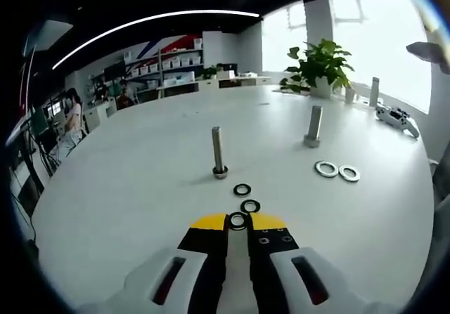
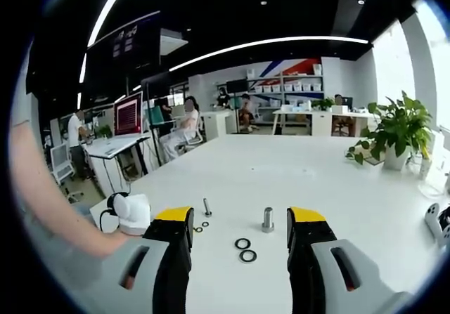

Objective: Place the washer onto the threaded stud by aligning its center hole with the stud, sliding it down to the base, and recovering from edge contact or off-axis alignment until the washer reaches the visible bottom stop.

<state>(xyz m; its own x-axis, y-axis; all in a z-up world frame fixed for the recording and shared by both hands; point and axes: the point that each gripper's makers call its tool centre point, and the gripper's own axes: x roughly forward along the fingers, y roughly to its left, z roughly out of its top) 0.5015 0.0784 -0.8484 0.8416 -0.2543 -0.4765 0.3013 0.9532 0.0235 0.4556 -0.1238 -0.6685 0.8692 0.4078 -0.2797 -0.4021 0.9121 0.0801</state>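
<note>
A thin threaded stud [image 1: 219, 152] stands upright on the white table [image 1: 140, 187], and a thicker stud [image 1: 313, 126] stands further right. Three small black washers lie in a row in front of the thin stud. The nearest washer [image 1: 238, 220] sits between the yellow tips of my left gripper [image 1: 239, 223], whose jaws press against it from both sides. The other two washers [image 1: 250, 206] [image 1: 242, 189] lie loose. My right gripper [image 2: 240, 219] is open and holds nothing. Beyond it are the thick stud [image 2: 268, 219] and two larger black washers [image 2: 242, 244]; the thin stud [image 2: 207, 206] is to the left.
Two silver washers [image 1: 326, 168] lie right of the thick stud. A potted plant [image 1: 320, 64] and a game controller [image 1: 397, 119] sit near the far right edge. In the right gripper view, a person's arm [image 2: 49, 208] and the left gripper's white body [image 2: 130, 212] come in from the left.
</note>
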